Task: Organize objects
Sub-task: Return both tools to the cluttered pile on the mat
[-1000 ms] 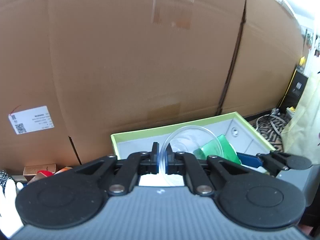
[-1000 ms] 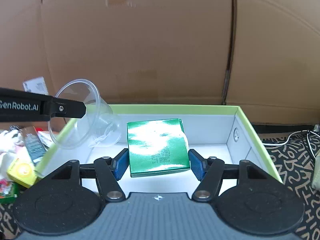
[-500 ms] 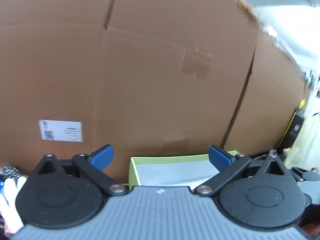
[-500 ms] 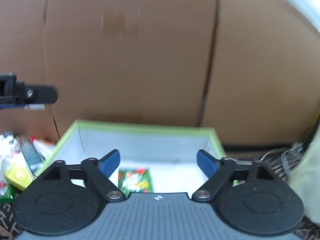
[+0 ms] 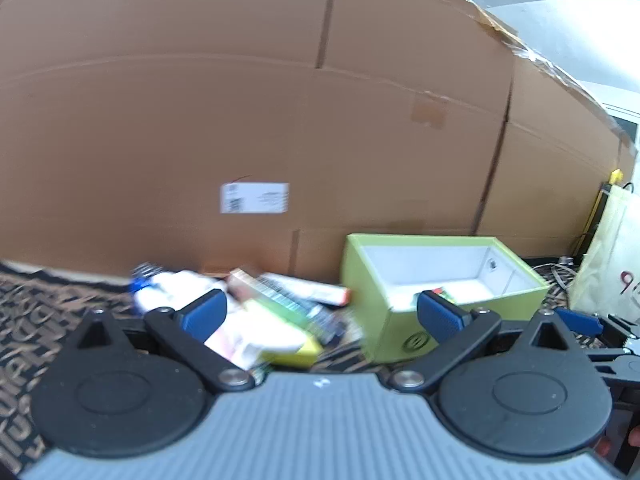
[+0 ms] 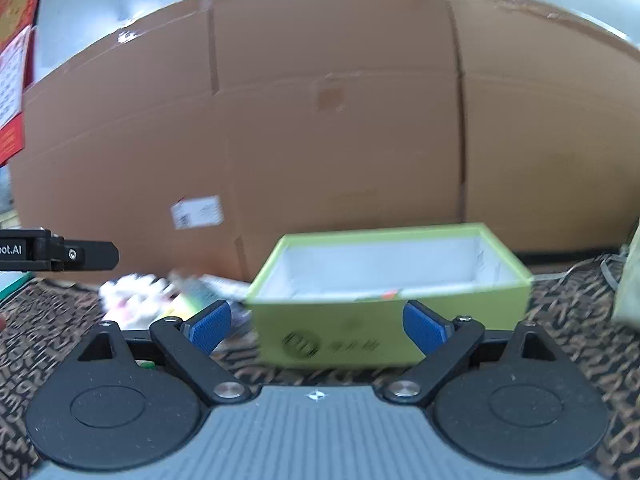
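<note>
Grippers both empty, jaws spread wide: left gripper (image 5: 320,316), right gripper (image 6: 318,322). I read that as staged for the next pick, nothing pinched in either.

Box (image 6: 384,304) sits on the rug (image 6: 572,320), back wall near the cardboard (image 6: 320,128). Open top faces up, so I can drop items in from above. Some contents show over the front rim, a red-tipped sliver, too blurred to identify.

Pile (image 5: 256,312) of loose items lies on the rug just beside the box's left wall: white bottle with blue cap (image 5: 160,284), a yellow-green pack, some flat cartons. Frames are smeared, so I can't tell exact items or which overlap.

Left gripper points at the pile, with the box off to its right. Right gripper faces the box's front wall. In my judgement the left takes the next pick from the pile; the near, top item is easiest.

Risk: the pile is jumbled, so a grab may drag neighbours.
</note>
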